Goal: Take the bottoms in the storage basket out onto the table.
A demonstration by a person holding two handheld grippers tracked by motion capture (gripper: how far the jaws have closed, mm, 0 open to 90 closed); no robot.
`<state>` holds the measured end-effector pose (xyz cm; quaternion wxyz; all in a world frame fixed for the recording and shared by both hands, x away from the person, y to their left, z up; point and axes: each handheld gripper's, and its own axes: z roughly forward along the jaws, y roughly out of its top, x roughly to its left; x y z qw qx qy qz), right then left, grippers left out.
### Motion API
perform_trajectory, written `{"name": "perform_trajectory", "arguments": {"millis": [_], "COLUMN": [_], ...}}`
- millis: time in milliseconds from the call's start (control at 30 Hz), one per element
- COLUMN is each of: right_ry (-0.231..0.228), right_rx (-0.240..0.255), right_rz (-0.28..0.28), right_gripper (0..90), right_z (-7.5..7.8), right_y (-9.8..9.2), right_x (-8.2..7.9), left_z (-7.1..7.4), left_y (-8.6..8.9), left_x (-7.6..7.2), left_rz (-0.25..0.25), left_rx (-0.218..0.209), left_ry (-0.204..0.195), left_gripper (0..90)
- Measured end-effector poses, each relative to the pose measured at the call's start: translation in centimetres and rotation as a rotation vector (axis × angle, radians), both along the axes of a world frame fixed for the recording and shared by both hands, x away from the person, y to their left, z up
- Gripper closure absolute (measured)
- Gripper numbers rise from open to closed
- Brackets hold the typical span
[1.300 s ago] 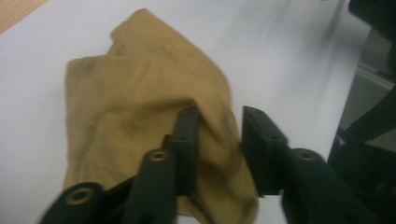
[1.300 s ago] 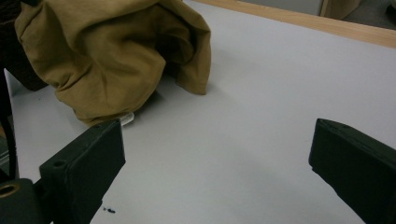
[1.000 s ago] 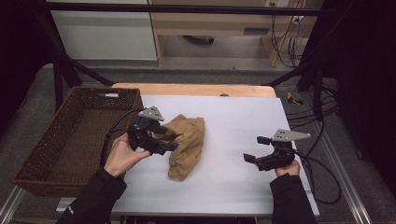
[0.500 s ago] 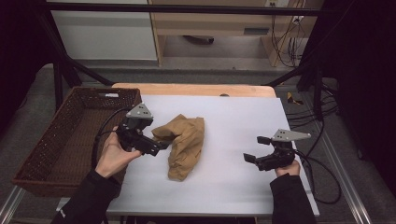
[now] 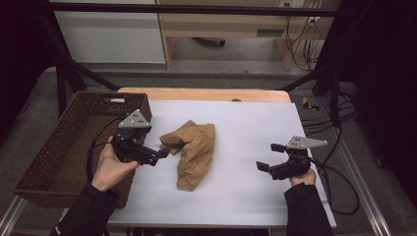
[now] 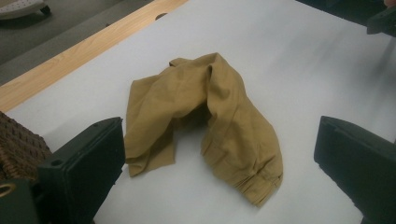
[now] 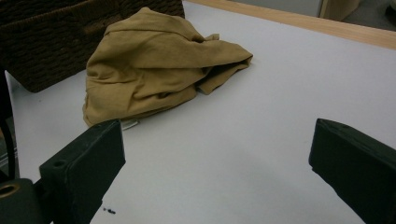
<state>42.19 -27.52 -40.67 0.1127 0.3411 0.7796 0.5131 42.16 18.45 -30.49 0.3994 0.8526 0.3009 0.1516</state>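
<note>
Cloth (image 5: 193, 152) lies crumpled near the middle of the bench (image 5: 236, 196), toward its left edge. My left tool (image 5: 164, 154), jaws just opened wide, sits beside it, gripping nothing. My right tool (image 5: 266, 157) gapes wide too, well apart.

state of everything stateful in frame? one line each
tan cloth: crumpled, lying free on the white table.
left gripper: open, jaws have just been opening, nothing between them, just left of the cloth.
right gripper: open, holding nothing, apart from the cloth.
wicker basket: upright at the table's left edge, looks empty.
</note>
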Motion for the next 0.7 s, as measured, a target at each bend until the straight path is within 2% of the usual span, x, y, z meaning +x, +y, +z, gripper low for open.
{"name": "perform_trajectory", "arguments": {"millis": [133,467,700], "right_ry": [-0.002,-0.001,-0.001], "right_rx": [-0.001,-0.002,-0.002], "right_rz": [0.0,0.0,-0.002], "right_gripper": [4.2,4.1,4.2], "right_z": [0.0,0.0,0.0], "right_y": [-0.1,0.0,0.0], "right_x": [0.0,0.0,0.0], "left_z": [-0.4,-0.8,-1.7], "left_y": [0.5,2.5,4.1], "left_x": [-0.1,-0.7,-0.7], "left_rz": [0.01,0.042,0.066], "left_rx": [0.004,-0.012,-0.029], "left_ry": [0.002,-0.011,-0.007], "left_gripper": [1.8,1.8,1.8]}}
